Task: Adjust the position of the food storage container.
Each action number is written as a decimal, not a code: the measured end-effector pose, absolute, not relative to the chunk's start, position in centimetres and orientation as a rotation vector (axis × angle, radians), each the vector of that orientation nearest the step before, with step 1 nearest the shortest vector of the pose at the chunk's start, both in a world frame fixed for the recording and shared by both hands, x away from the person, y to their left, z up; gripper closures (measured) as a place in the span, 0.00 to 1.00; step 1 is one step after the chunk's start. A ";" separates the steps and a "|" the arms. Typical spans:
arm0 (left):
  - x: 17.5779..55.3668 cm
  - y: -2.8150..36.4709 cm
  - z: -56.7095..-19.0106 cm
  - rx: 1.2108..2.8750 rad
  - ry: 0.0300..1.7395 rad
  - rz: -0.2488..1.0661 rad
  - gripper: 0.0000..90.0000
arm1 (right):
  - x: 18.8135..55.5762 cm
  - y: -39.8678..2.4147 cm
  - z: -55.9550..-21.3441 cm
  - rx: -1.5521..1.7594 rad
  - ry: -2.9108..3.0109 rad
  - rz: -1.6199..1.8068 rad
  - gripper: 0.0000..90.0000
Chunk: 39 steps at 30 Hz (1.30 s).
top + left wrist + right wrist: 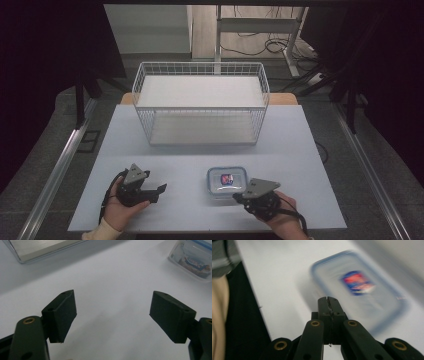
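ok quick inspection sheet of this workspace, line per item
surface: pale table, bare in front.
job's things: lidded clear container with blue rim, flat on table; white wire basket behind it.
clutter: nothing seen.
grippers: left gripper open, nothing between jaws; right gripper shut on nothing, at the container's near edge.
cables: black cable trails from left gripper; more cables on floor.
surroundings: dark, desk legs behind.

The left gripper (112,315) hangs over the bare white table (112,277), its two black jaws spread wide with nothing between them. Up in the right corner sits a clear, blue-rimmed container (193,258) — well apart from the pads — and a metal-edged rail (45,248) crosses the top left.
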State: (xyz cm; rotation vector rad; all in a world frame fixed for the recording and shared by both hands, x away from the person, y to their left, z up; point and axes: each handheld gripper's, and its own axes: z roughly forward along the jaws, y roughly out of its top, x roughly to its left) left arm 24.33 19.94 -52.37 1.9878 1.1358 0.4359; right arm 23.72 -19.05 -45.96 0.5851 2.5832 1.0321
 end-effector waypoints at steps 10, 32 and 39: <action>24.3 19.7 -52.5 1.995 1.133 0.431 0.23 | 28.0 -24.6 -48.7 0.954 2.456 0.949 1.00; 24.3 19.8 -52.4 1.990 1.132 0.433 0.23 | 28.9 -21.6 -50.1 0.943 2.550 0.908 1.00; 24.4 19.8 -52.4 1.990 1.136 0.433 0.23 | 29.1 -19.6 -49.8 0.883 2.561 0.904 1.00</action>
